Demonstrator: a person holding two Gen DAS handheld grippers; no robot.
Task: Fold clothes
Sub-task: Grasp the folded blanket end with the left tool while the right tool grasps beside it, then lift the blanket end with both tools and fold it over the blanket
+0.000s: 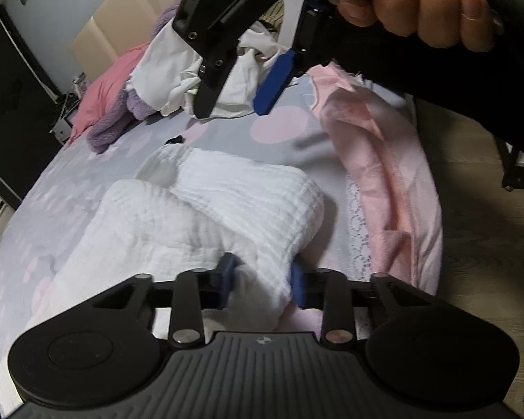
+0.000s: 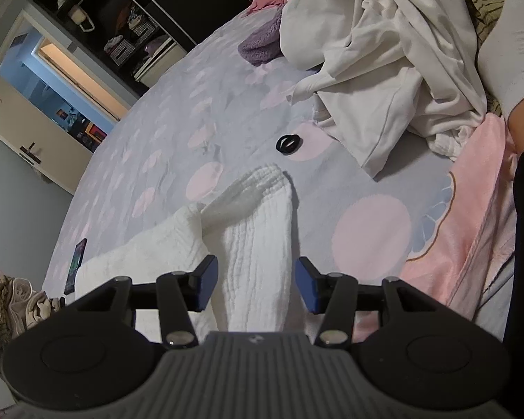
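A white waffle-textured garment lies partly folded on the grey bed sheet with pink dots. My left gripper has its blue pads around a bunched edge of this garment, with cloth filling the gap. My right gripper shows in the left wrist view, held in a hand above the far side of the bed, jaws apart and empty. In the right wrist view the right gripper is open above the same white garment, with a fold lying between the pads but not pinched.
A pile of white clothes and a purple fluffy item lie at the far side. A pink blanket hangs at the bed's right edge. A black hair tie and a phone lie on the sheet.
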